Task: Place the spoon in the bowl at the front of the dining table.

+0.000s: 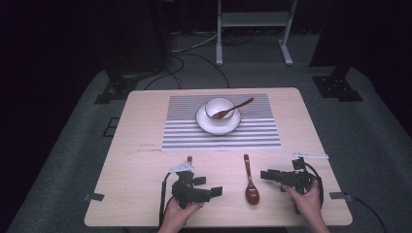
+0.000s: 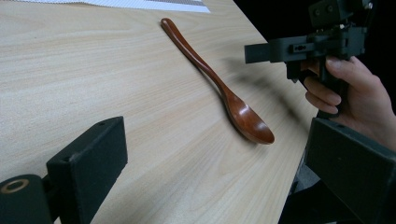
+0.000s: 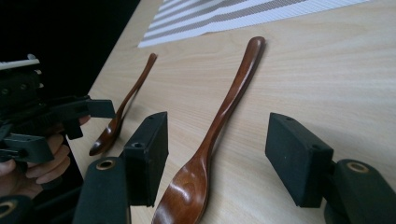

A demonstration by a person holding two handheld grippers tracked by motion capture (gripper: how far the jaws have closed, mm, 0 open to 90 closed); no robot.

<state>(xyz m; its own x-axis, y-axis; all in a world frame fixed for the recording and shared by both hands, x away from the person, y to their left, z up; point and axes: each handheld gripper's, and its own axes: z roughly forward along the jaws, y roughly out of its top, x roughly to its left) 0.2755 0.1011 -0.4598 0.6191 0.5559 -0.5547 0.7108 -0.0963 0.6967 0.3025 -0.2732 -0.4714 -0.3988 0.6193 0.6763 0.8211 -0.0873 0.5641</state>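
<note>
A brown wooden spoon (image 1: 250, 182) lies on the table near the front edge, bowl toward the person. My right gripper (image 1: 265, 174) points left at it. In the right gripper view the gripper (image 3: 222, 140) stands open, and the spoon (image 3: 224, 116) runs between the jaws without touching the pads. My left gripper (image 1: 216, 191) points right, open and holding nothing. In its own view the gripper (image 2: 215, 140) faces the spoon (image 2: 219, 86) and the right gripper (image 2: 280, 49). A second wooden spoon (image 3: 126, 107) lies beside the left gripper (image 3: 88, 109); its handle tip (image 1: 189, 158) shows behind that gripper.
A striped placemat (image 1: 221, 138) covers the far middle of the table. On it a white plate (image 1: 204, 124) carries a white bowl (image 1: 217, 106) with a third brown spoon (image 1: 235, 108) leaning in it. Both hands are close to the table's front edge (image 1: 218, 225).
</note>
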